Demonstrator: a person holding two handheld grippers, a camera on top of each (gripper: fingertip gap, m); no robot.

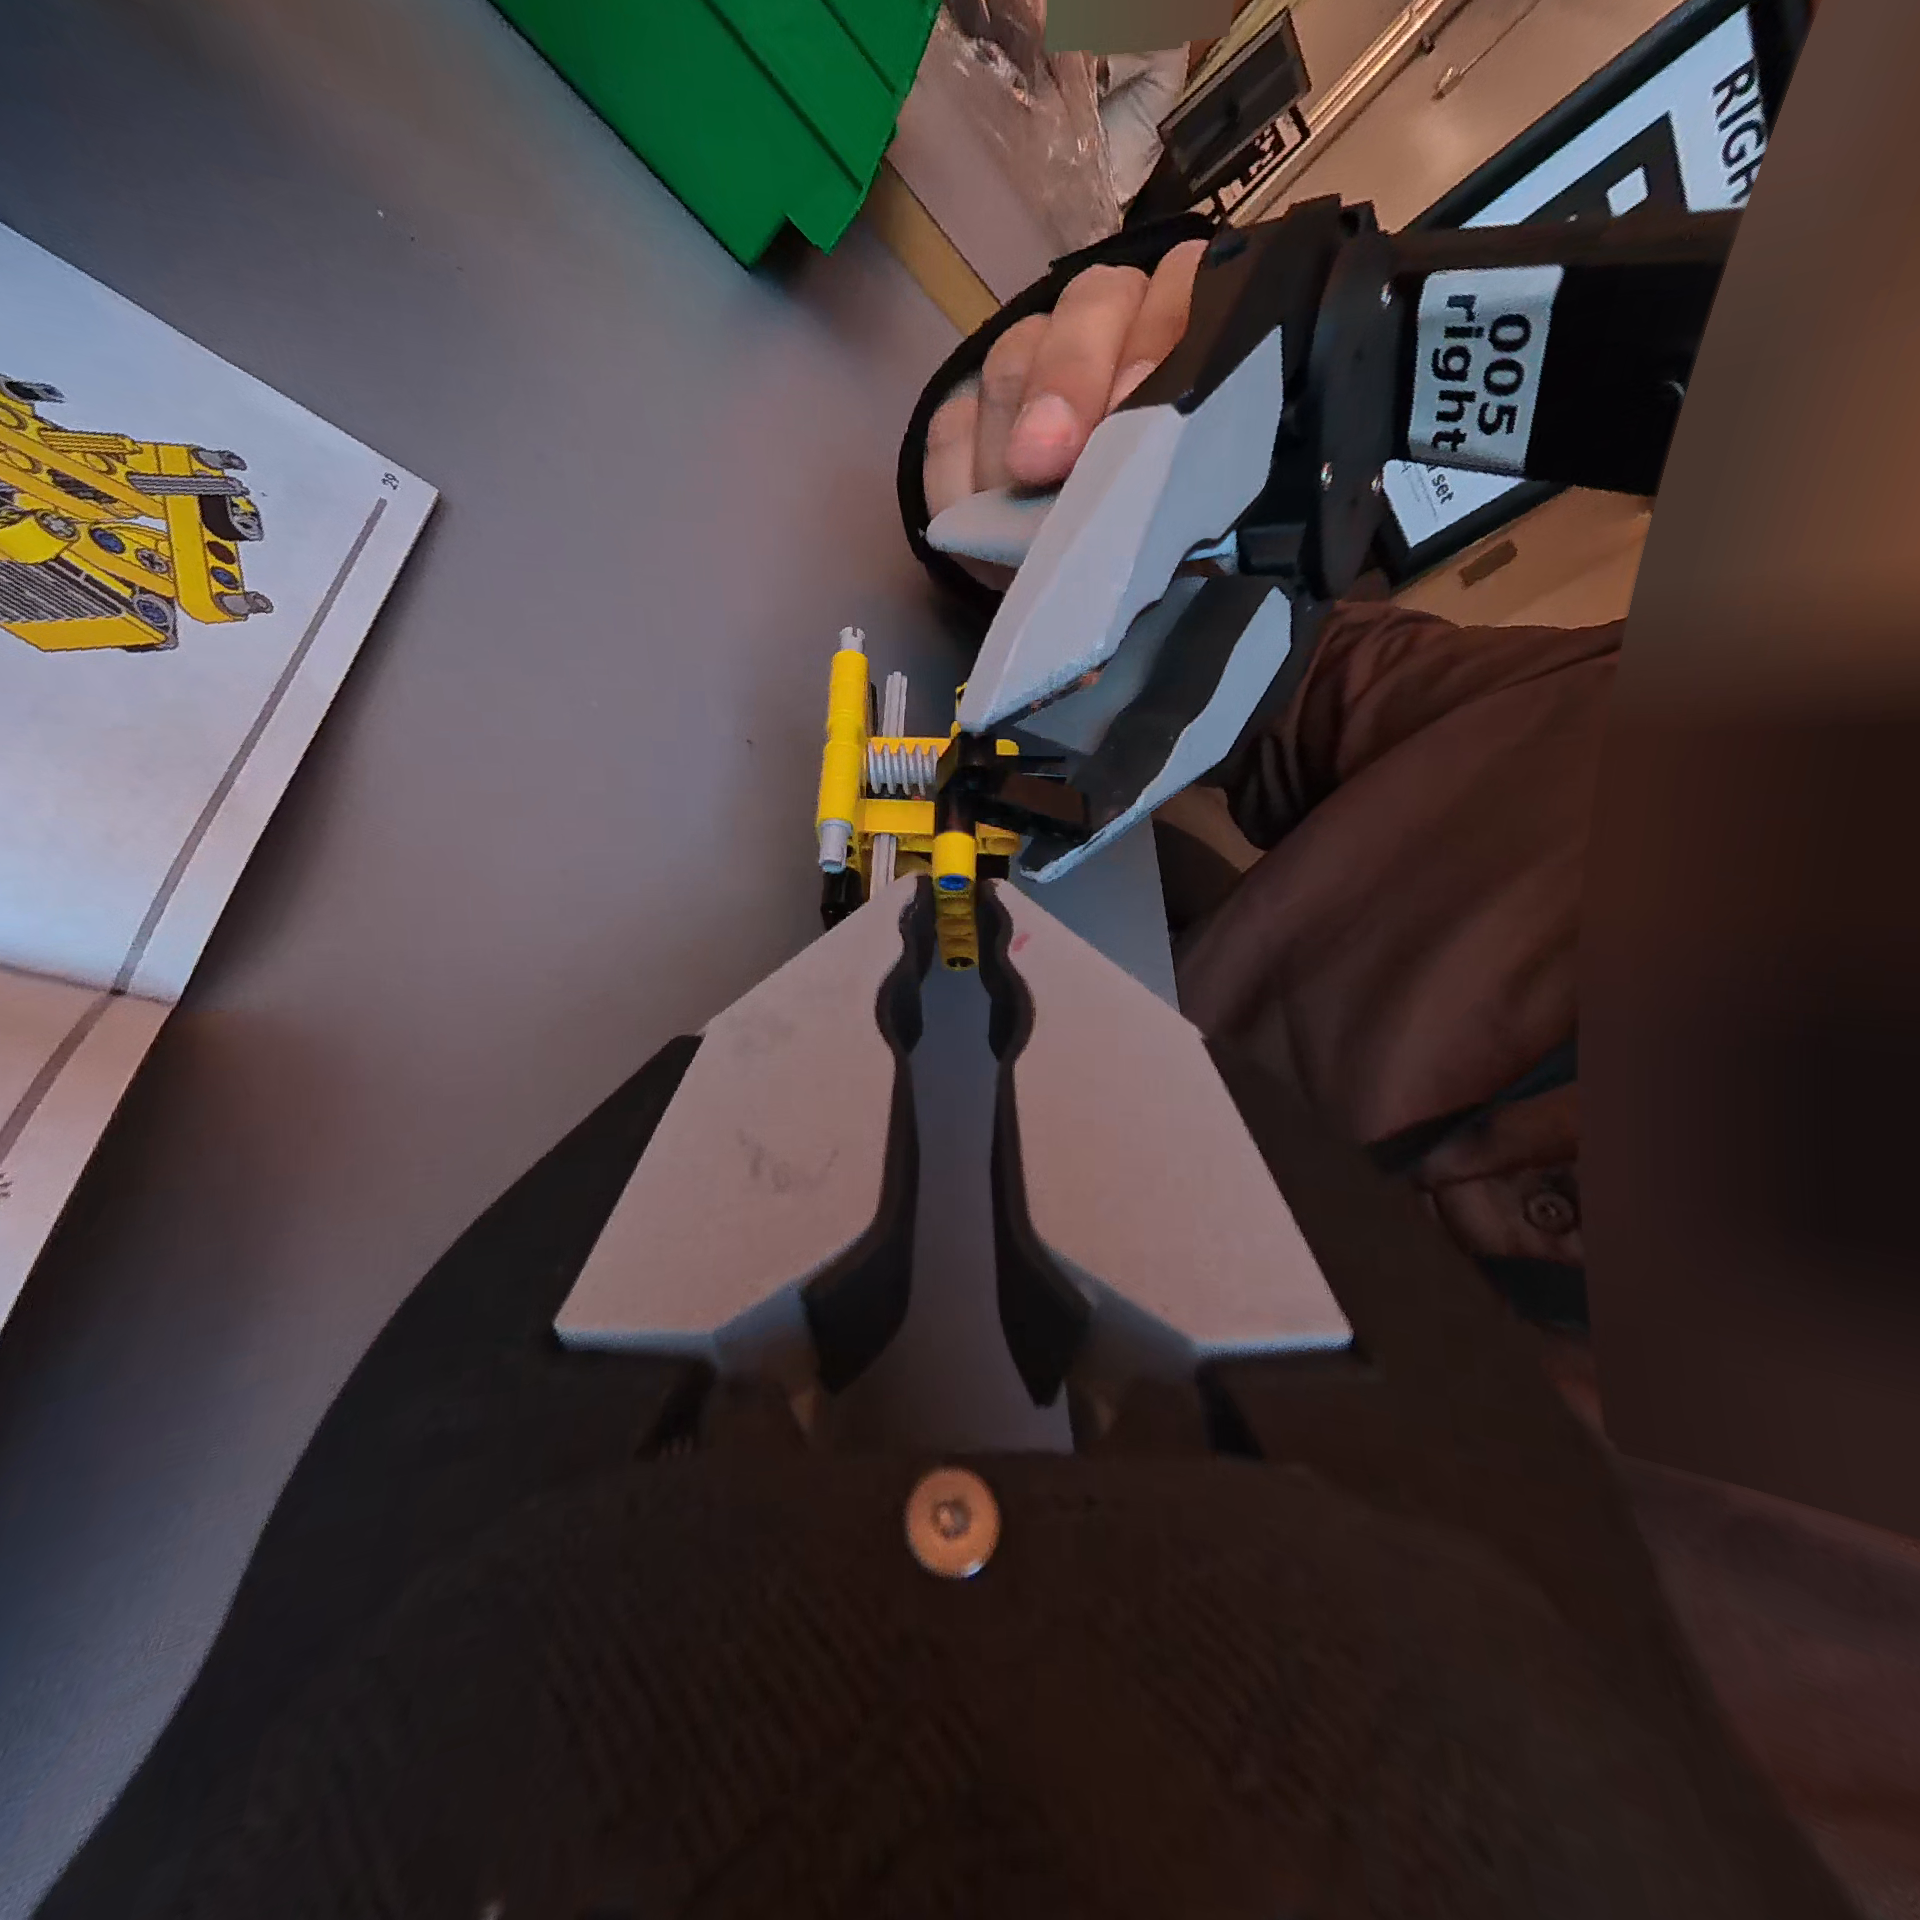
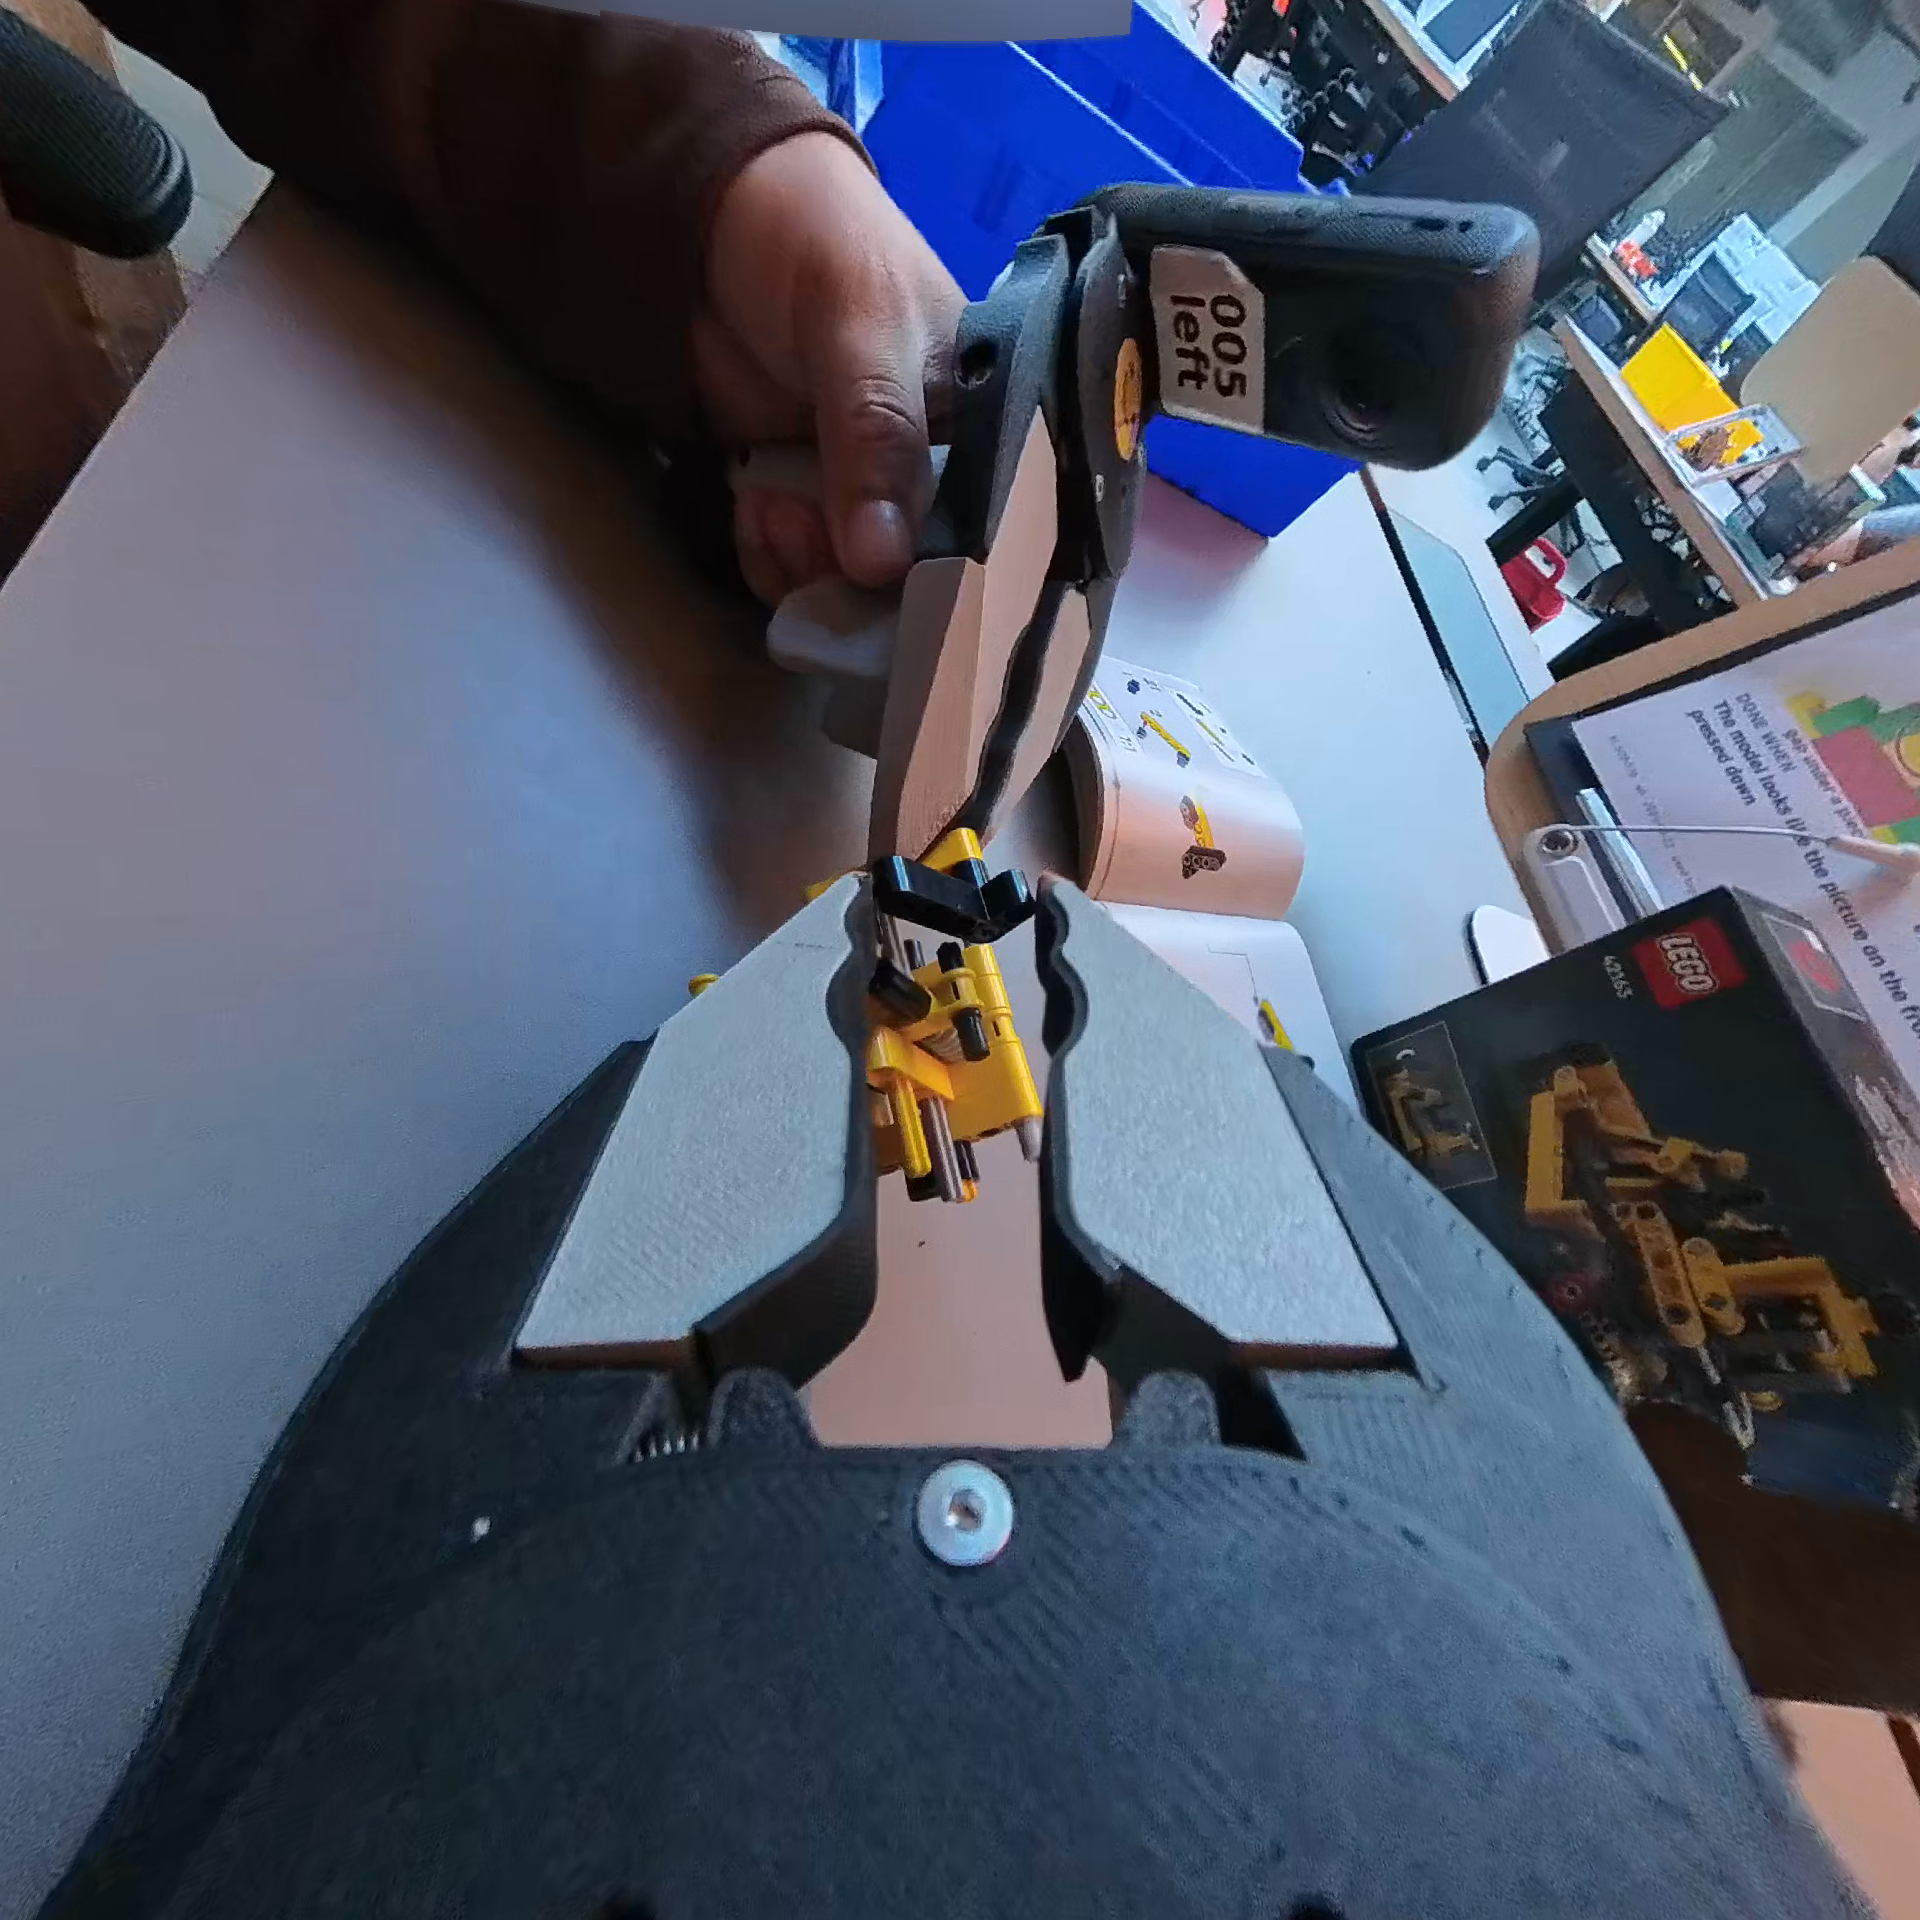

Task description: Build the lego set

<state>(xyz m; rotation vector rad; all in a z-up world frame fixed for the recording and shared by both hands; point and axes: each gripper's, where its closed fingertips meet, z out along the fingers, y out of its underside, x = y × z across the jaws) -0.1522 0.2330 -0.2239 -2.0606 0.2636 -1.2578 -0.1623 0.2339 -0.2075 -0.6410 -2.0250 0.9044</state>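
A small yellow lego assembly [image 1: 878, 774] with a grey worm gear and grey axles is held just above the grey table [image 1: 520, 520]. My left gripper [image 1: 951, 904] is shut on a yellow beam [image 1: 954, 920] sticking out of the assembly. My right gripper [image 2: 951, 899] has its fingertips closed on a black connector piece [image 2: 935, 896] at the assembly's [image 2: 961, 1070] end. In the left wrist view the right gripper [image 1: 997, 795] comes in from the upper right. In the right wrist view the left gripper [image 2: 935, 831] comes down from above.
An open instruction booklet [image 1: 156, 675] lies at the left; it also shows in the right wrist view [image 2: 1195, 831]. A green bin [image 1: 748, 104] stands at the back. The black lego box [image 2: 1662, 1195], a clipboard sheet [image 2: 1766, 748] and a blue bin [image 2: 1039, 156] stand nearby. Both grippers' tips are close together, under 4 cm apart.
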